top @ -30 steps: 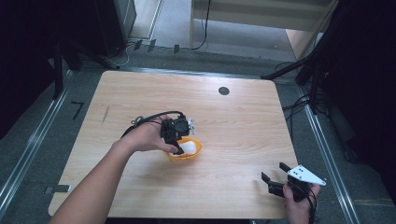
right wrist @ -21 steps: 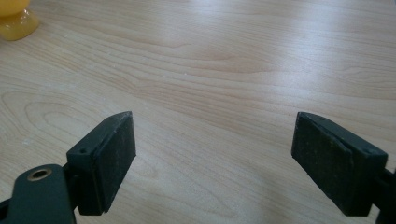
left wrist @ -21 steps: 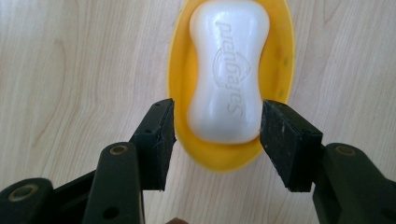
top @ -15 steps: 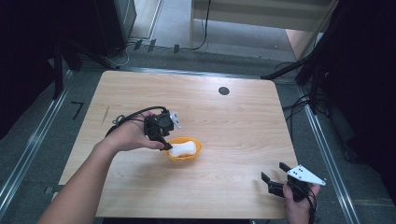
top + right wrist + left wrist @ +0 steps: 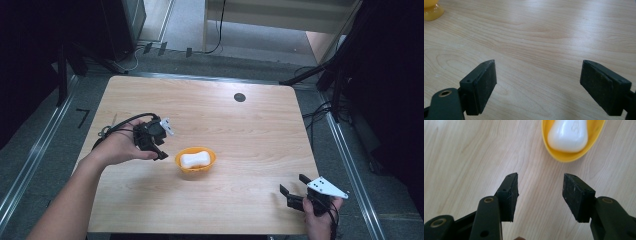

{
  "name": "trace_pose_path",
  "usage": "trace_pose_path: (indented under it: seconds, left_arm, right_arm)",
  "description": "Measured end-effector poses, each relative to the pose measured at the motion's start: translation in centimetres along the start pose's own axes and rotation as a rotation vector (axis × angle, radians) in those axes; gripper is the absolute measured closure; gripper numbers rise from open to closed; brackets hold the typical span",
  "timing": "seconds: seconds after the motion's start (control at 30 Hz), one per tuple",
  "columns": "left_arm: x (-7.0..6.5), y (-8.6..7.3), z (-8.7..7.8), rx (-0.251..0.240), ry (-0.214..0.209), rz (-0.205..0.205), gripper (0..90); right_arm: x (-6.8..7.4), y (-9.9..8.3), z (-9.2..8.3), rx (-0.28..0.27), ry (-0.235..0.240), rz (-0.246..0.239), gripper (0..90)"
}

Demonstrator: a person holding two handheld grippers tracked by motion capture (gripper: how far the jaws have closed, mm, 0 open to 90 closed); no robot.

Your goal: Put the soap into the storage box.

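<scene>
You are holding both claws wide and empty, left claw (image 5: pixel 161 152) just beside the yellow dish (image 5: pixel 195 159) mid-counter w/ white soap (image 5: pixel 568 135) inside: prob. slick, so be pinching its narrow waist.

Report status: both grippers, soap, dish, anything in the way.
Left gripper open, empty. Right gripper open, empty. Soap lies in yellow dish. Table otherwise bare.
</scene>
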State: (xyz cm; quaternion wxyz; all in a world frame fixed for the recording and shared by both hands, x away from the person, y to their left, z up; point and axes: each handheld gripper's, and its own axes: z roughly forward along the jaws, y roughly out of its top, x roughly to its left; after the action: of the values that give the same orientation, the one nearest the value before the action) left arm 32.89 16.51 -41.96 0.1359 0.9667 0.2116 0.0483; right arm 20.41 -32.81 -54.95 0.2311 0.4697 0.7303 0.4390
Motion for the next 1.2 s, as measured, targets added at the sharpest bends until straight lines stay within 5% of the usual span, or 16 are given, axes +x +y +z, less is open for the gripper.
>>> trace_pose_path:
  seconds: [0.57,0.9,1.2]
  left_arm:
    - [-0.8,-6.2,0.2,-0.03,0.078,-0.134,42.6]
    - [-2.4,-10.4,0.9,-0.092,0.155,-0.269,13.0]
    - [-4.5,-13.6,1.8,-0.25,0.22,-0.403,1.8]
  right_arm:
    - [0.0,0.0,0.0,0.002,-0.002,-0.003,14.4]
    - [0.1,0.0,0.1,0.004,-0.006,-0.002,14.4]
    - [0.1,0.0,0.1,0.008,-0.01,-0.003,14.4]
